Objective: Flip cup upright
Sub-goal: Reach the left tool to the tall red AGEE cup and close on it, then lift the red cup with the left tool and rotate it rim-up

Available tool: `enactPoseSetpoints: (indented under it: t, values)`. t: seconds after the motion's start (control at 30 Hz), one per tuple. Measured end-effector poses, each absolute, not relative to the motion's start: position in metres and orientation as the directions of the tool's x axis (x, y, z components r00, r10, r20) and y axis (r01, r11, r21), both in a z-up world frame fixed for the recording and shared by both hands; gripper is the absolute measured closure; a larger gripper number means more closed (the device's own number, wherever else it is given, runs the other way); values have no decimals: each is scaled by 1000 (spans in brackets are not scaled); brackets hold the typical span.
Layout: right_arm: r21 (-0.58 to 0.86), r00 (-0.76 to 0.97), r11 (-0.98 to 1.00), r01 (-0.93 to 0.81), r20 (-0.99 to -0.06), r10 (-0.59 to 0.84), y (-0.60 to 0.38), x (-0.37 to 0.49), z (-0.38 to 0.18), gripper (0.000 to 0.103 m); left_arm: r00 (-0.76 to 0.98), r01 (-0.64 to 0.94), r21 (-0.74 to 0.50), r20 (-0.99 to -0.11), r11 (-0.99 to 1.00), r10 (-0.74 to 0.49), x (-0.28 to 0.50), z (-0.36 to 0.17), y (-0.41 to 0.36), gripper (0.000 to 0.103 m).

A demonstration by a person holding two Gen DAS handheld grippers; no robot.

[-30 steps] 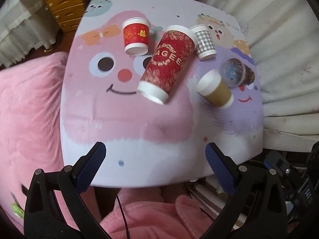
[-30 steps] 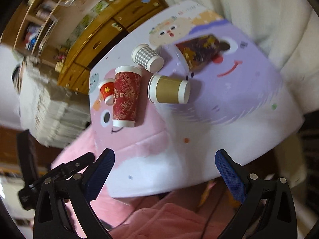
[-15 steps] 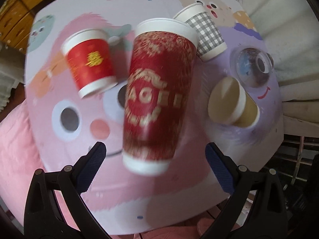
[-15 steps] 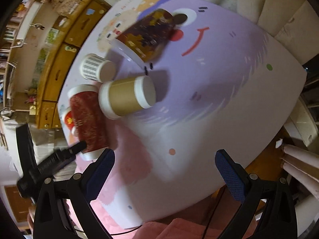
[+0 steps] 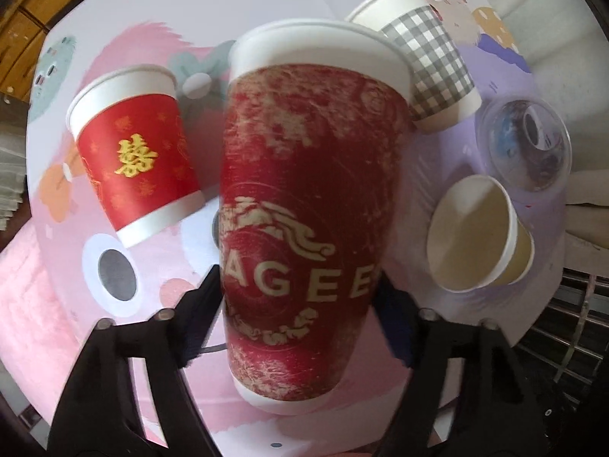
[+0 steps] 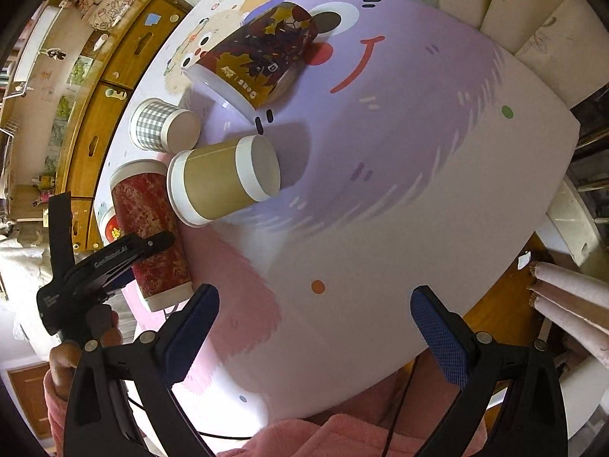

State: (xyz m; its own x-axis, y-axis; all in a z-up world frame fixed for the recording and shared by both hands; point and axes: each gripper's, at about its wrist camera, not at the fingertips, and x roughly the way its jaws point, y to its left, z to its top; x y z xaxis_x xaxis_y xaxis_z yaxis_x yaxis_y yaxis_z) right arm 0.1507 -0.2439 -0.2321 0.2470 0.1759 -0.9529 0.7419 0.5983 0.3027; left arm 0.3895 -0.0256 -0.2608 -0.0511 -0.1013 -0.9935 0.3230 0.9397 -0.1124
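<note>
tall red cup [image 5: 304,228] lies between left fingers [image 5: 201,304].

surface: cartoon-print table [image 6: 437,198] | on it, all on their sides: tall red cup [image 5: 304,228], small red cup [image 5: 137,152], checked cup [image 5: 430,53], brown cup [image 6: 224,182], dark patterned cup [image 6: 262,61] | cluster toward far-left corner

Tall red cup [image 5: 304,228] between the left gripper's fingers reads "AGEE"; small red cup [image 5: 135,152] left of it bears gold "囍"
</note>
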Motion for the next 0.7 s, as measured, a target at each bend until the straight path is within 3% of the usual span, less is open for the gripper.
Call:
enactPoseSetpoints:
  t: [0.27, 0.7]
  values:
    - [322, 264, 641, 697, -946, 188, -239, 148, -219, 1, -6, 311, -91, -996, 946, -94, 385, -249, -25, 33]
    - [404, 364, 707, 581, -905, 217, -254, 142, -177, 1, 114, 212, -101, -985, 972, -127, 322, -183, -7, 34]
